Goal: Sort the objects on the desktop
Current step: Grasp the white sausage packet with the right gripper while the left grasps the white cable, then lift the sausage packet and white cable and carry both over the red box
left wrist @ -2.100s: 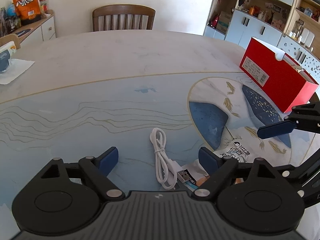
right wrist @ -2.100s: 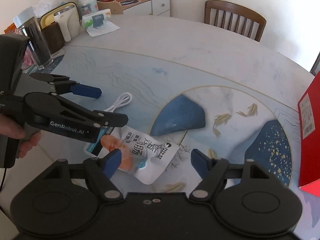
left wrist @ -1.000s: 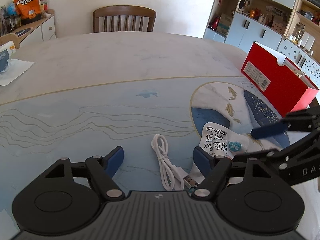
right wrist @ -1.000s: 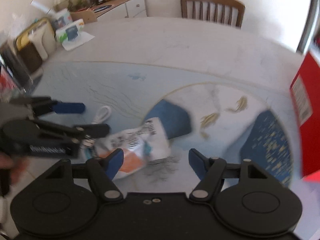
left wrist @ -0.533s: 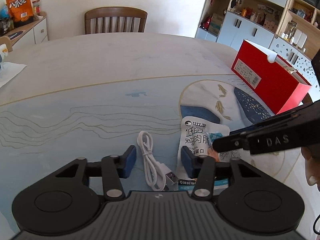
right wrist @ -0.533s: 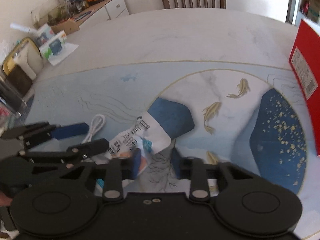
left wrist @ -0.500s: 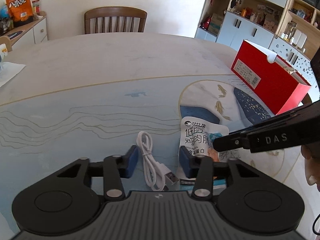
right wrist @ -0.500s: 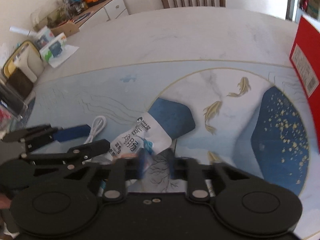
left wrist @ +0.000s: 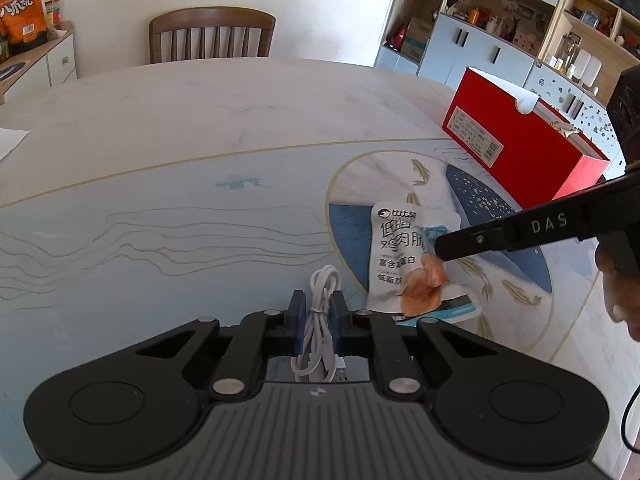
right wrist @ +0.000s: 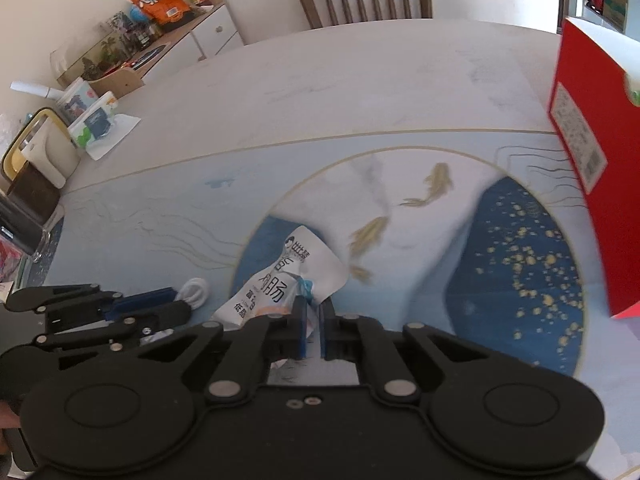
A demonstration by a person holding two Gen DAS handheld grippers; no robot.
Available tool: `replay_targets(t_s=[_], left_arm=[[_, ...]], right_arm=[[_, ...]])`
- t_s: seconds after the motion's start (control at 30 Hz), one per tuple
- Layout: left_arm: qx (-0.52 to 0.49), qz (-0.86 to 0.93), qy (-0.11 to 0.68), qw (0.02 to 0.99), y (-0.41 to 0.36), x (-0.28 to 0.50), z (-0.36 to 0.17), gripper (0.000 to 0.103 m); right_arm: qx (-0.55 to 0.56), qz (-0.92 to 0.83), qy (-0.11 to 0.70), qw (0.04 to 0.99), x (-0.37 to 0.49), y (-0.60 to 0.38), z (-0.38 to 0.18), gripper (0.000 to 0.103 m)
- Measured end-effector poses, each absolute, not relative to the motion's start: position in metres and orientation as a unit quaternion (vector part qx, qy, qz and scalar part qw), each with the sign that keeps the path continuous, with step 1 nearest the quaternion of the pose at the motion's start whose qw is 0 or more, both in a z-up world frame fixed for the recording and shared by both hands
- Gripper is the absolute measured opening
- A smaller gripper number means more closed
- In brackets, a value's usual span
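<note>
Gripping the coiled white USB cable [left wrist: 320, 312] in my left gripper [left wrist: 318, 312] and the chicken-sausage packet [right wrist: 280, 284] by its edge in my right gripper [right wrist: 313, 322], I should lift both straight off the table [left wrist: 200, 128] before heading toward the red box [left wrist: 520, 140].

Readable print on three things.
"DAS" in pale letters along the right gripper [left wrist: 436, 246] arm; "低脂 鸡肉肠" on the white snack pouch [left wrist: 400, 248]; "八爪烧" on the far-left orange bag [left wrist: 20, 12]; red box [left wrist: 520, 148] label illegible.
</note>
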State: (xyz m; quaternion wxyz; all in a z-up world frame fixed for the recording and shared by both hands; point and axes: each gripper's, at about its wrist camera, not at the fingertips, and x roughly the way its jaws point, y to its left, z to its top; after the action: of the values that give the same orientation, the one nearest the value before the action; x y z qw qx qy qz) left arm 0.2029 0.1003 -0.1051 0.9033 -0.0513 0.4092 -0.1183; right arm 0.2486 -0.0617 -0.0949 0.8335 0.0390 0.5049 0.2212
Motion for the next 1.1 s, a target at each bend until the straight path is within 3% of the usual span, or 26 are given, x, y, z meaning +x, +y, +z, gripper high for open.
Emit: replay_targets(t_s=[0.1, 0.17, 0.3, 0.37, 0.67, 0.77, 0.87, 0.9, 0.93, 0.97, 1.1], left_arm=[[-0.054, -0.119, 0.410, 0.903, 0.102, 0.203, -0.105, 0.011], [-0.053, -0.120, 0.410, 0.903, 0.102, 0.203, -0.105, 0.011], [-0.045, -0.124, 0.410, 0.902, 0.101, 0.203, -0.104, 0.011], [-0.040, -0.125, 0.409, 0.903, 0.100, 0.202, -0.104, 0.012], [-0.005, -0.134, 0.402, 0.906, 0.092, 0.198, -0.104, 0.014], [0.004, -0.139, 0.401, 0.905, 0.090, 0.194, -0.104, 0.019], [0.018, -0.144, 0.398, 0.906, 0.088, 0.188, -0.104, 0.031], [0.022, -0.145, 0.396, 0.906, 0.086, 0.187, -0.104, 0.044], [0.024, -0.143, 0.396, 0.907, 0.085, 0.187, -0.105, 0.064], [0.023, -0.141, 0.396, 0.907, 0.085, 0.187, -0.106, 0.069], [0.032, -0.143, 0.391, 0.909, 0.082, 0.187, -0.108, 0.069]], right_arm=[[0.045, 0.212, 0.501, 0.838, 0.250, -0.060, -0.093, 0.024], [0.052, 0.211, 0.499, 0.839, 0.250, -0.059, -0.093, 0.029], [0.063, 0.203, 0.495, 0.842, 0.250, -0.055, -0.093, 0.061], [0.060, 0.201, 0.494, 0.844, 0.250, -0.051, -0.094, 0.065], [0.023, 0.181, 0.496, 0.849, 0.251, -0.031, -0.101, 0.067], [0.018, 0.180, 0.497, 0.849, 0.251, -0.027, -0.102, 0.067], [0.008, 0.183, 0.495, 0.850, 0.250, -0.023, -0.103, 0.068], [0.005, 0.183, 0.494, 0.850, 0.249, -0.022, -0.103, 0.069], [0.000, 0.184, 0.493, 0.851, 0.249, -0.020, -0.103, 0.069], [-0.004, 0.185, 0.491, 0.851, 0.248, -0.019, -0.103, 0.069], [-0.029, 0.188, 0.484, 0.855, 0.241, -0.015, -0.104, 0.064]])
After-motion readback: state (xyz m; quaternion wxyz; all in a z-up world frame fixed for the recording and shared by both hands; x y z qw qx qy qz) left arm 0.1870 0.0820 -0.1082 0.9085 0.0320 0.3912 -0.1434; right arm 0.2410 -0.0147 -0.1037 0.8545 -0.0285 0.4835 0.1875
